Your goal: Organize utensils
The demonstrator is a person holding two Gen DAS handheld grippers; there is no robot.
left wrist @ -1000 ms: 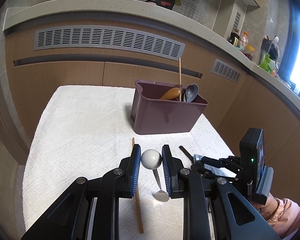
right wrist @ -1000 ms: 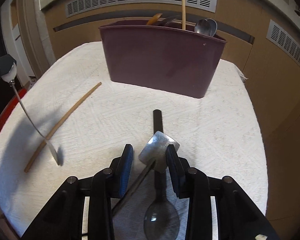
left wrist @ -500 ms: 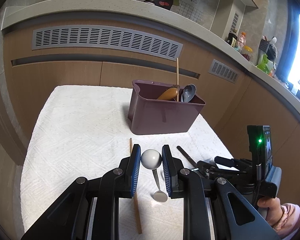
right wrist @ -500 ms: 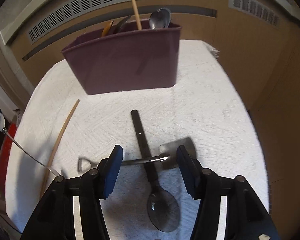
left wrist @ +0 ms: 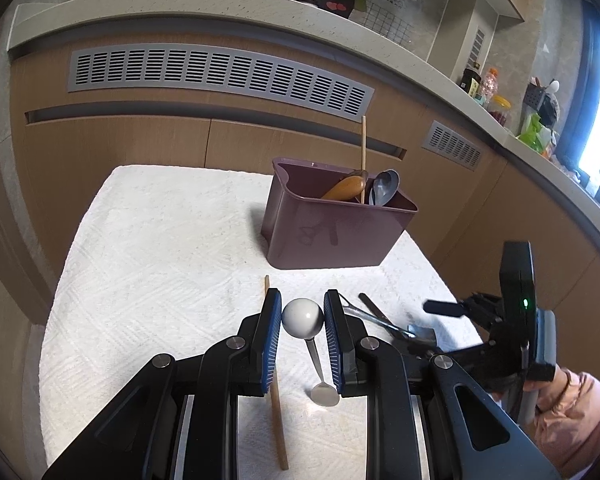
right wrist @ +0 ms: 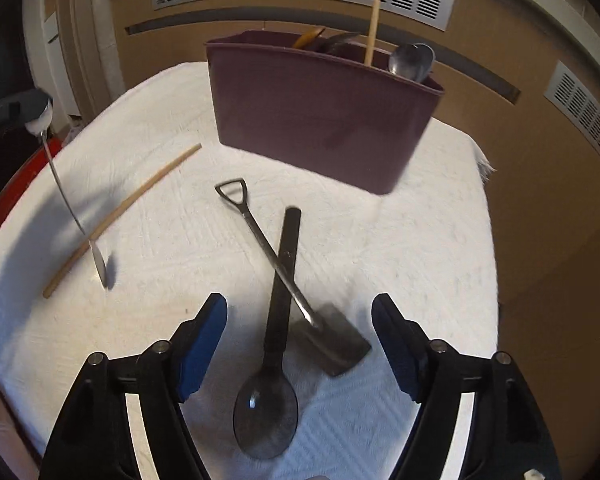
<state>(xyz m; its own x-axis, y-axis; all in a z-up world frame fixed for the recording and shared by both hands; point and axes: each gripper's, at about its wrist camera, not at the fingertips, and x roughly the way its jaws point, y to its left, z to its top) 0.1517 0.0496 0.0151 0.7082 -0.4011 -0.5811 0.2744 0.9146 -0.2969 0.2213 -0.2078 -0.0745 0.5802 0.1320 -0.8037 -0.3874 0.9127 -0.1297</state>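
Note:
My left gripper (left wrist: 302,316) is shut on the white ball end of a small metal spoon (left wrist: 302,317), which hangs bowl-down above the white cloth; the spoon also shows in the right wrist view (right wrist: 66,196). My right gripper (right wrist: 300,340) is open wide and empty above a shovel-shaped metal spoon (right wrist: 296,280) that lies crossed over a black plastic spoon (right wrist: 274,344). A wooden chopstick (right wrist: 120,216) lies to the left. The maroon utensil bin (left wrist: 332,224) (right wrist: 320,108) stands behind, holding a chopstick, a wooden spoon and a metal spoon.
A white cloth (left wrist: 160,248) covers the table. Wooden cabinets with grey vents (left wrist: 220,76) rise behind it. A countertop with bottles (left wrist: 484,88) runs to the right. The table drops off at the right edge (right wrist: 488,240).
My right gripper opened and let go of the shovel spoon, which now lies across the black spoon; the gripper drew back. My left gripper still holds the ball-end spoon, barely moved.

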